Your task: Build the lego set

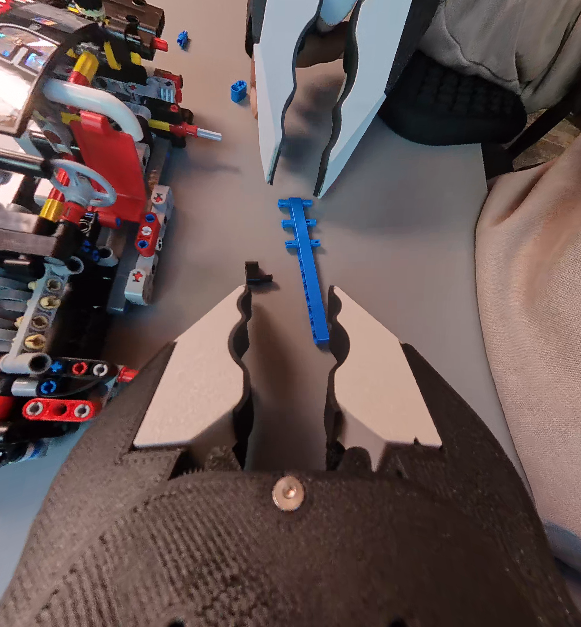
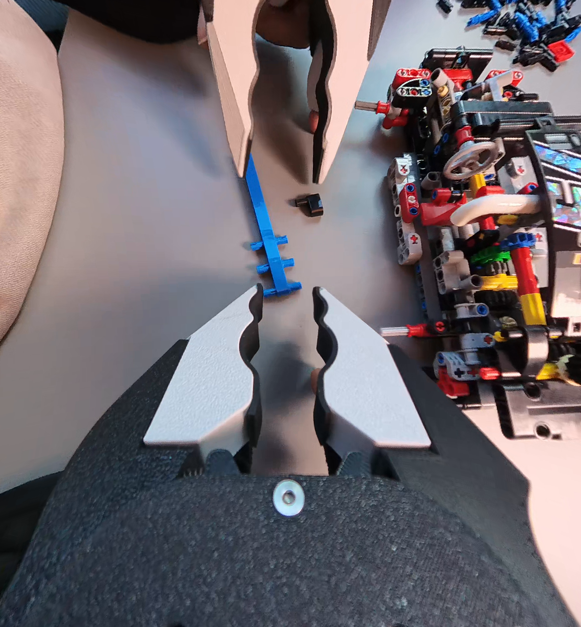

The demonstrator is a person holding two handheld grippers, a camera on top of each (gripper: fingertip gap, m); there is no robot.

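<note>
A: We see the left gripper point(image 1: 289, 288) with its jaws spread wide, nothing held between them. Its right fingertip sits just beside the near end of the long blue beam point(image 1: 307, 271); we cannot tell whether it touches.

B: And the right gripper point(image 2: 285, 288) is parted too, a bit narrower, gripping nothing. In the right wrist view the pinned end of the blue beam point(image 2: 267, 230) lies just ahead of its left fingertip. The two grippers face each other along the beam.

A: The beam is slim, glossy plastic, with three pairs of short blue pins sticking out sideways at one end and a row of holes along the rest. It lies flat on the smooth grey table point(image 1: 401, 254).

B: A small black angled connector point(image 1: 256, 271) lies beside it, close to the left gripper's left fingertip but apart from it.

A: The fingers point(image 1: 207, 366) are pale grey flat plates with wavy black inner edges, set in a rough, layered black printed body with one metal screw.

B: The half-built car model point(image 2: 506, 244) stands to the right in the right wrist view: red, yellow and grey beams, a grey steering wheel, a white curved tube, shiny foil panels.

A: Farther off, two small blue pieces point(image 1: 238, 91) lie loose, and a heap of blue and black pins point(image 2: 526, 30) sits at the far right.
</note>
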